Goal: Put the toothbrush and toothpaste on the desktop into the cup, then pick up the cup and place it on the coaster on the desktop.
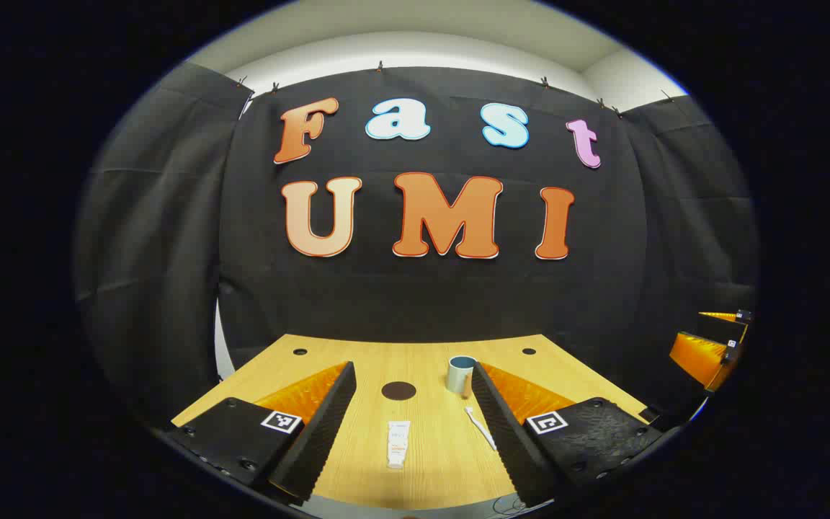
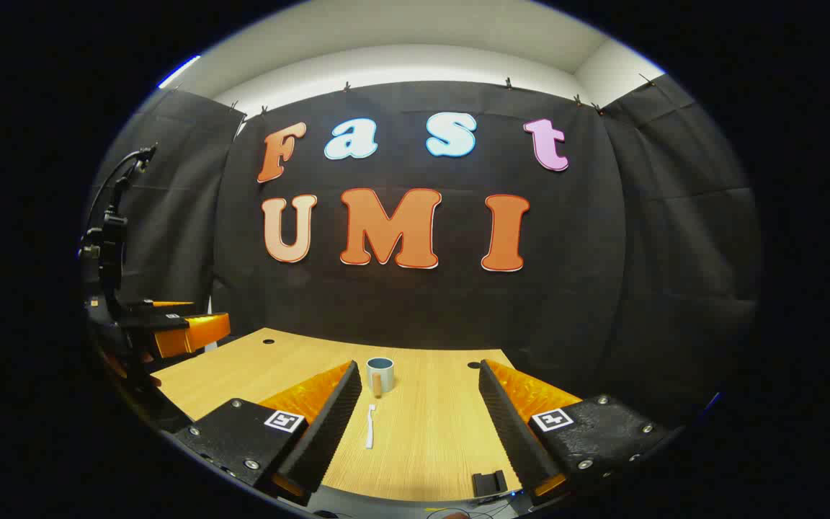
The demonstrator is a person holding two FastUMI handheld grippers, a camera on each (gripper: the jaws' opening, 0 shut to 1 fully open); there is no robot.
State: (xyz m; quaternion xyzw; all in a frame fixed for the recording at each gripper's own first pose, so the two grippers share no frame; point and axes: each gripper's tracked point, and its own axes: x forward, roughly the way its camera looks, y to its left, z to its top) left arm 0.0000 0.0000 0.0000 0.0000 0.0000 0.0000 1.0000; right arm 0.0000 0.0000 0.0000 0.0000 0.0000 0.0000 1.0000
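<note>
We held both tools above the near edge of a light wooden desktop [image 1: 422, 447] with fine straight grain and small dark holes near its far corners, closed in at the back and sides by black cloth under a pale ceiling. The left gripper [image 1: 415, 411] stood wide open with nothing between its fingers, and the right gripper [image 2: 418, 414] was spread just as wide and empty. In the left gripper view the toothpaste [image 1: 398, 442] lay flat near us, the toothbrush [image 1: 480, 427] just beside it to the right, the cup [image 1: 460, 373] upright farther back, and the round dark coaster [image 1: 398, 391] left of the cup, apart from it. In the right gripper view a small black clip [image 2: 489, 482] sat at the desktop's near edge.
</note>
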